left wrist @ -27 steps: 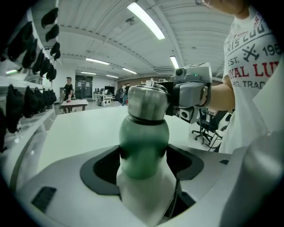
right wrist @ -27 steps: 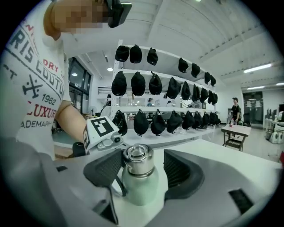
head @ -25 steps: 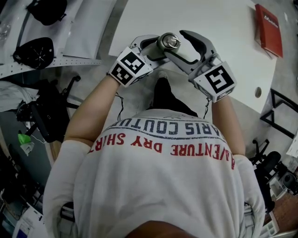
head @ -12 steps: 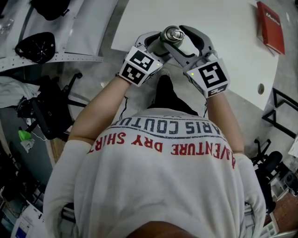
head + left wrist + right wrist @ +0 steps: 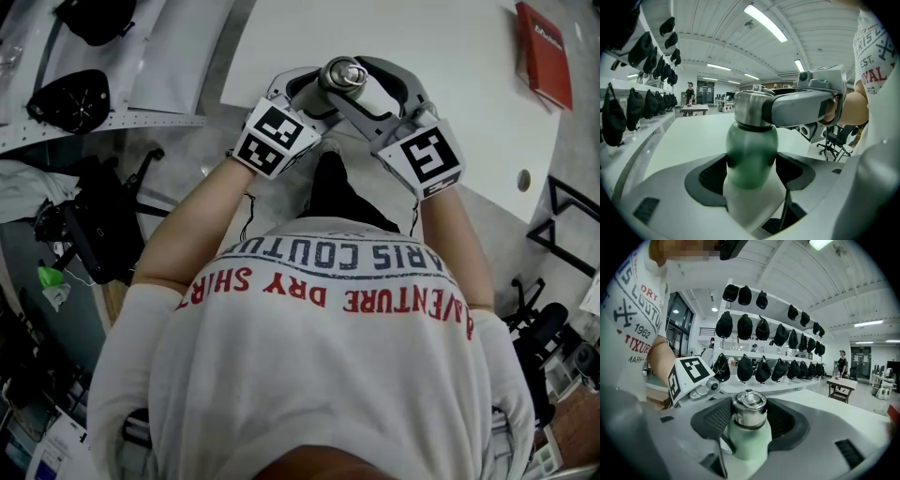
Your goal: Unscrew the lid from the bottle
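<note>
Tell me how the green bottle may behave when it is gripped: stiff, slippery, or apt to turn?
The bottle looks rigid, so it should not dent. Its smooth rounded body may slip or turn in the left gripper. The polished lid, between the closing jaws of the right gripper, may slip too.

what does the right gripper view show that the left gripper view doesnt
Only the right gripper view: the top of the steel lid with its ring, and the right gripper closing its jaws around it. Only the left gripper view: the left gripper clamped on the green body of the bottle, and an office chair behind. Both: the bottle with its lid on, and the white table.
</note>
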